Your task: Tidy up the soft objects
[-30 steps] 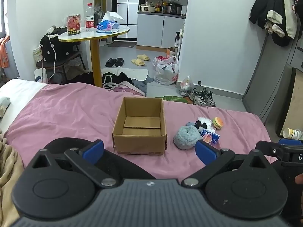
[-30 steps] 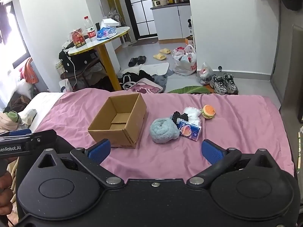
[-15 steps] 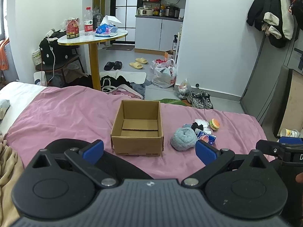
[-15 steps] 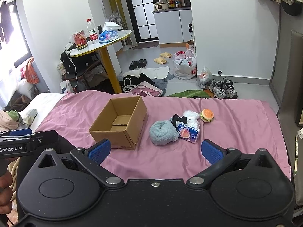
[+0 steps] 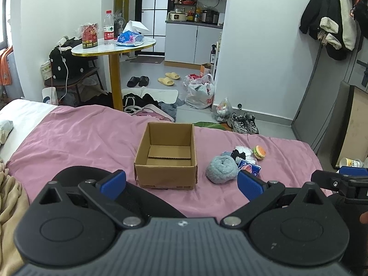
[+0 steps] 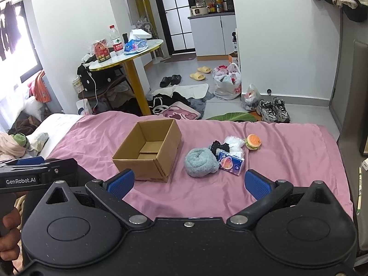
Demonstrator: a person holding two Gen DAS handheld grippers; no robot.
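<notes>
An empty cardboard box [image 5: 166,158] [image 6: 147,149] stands open on the pink bedspread [image 5: 80,138] [image 6: 287,161]. To its right lies a heap of soft things: a rolled grey-blue fluffy towel [image 5: 221,169] [image 6: 200,162], a tissue pack [image 5: 249,168] [image 6: 230,162], black and white socks [image 5: 242,153] [image 6: 227,146] and a plush burger [image 5: 259,152] [image 6: 253,142]. My left gripper [image 5: 181,181] hangs open, near the bed's front, short of the box. My right gripper [image 6: 188,184] is open too, short of the heap. Neither holds anything.
Beyond the bed's far edge the floor holds clothes [image 6: 174,105], slippers [image 5: 170,78], plastic bags [image 5: 200,92] and sneakers [image 6: 273,110]. A round table [image 5: 115,48] with a bottle and cans stands at the back left. A beige blanket [image 5: 9,202] lies left. A hand [image 6: 8,232] holds the other gripper's handle.
Both cameras have pulled back and risen slightly, so the box and heap look a little smaller and farther. Both grippers have stayed open and nothing on the bed has moved.
</notes>
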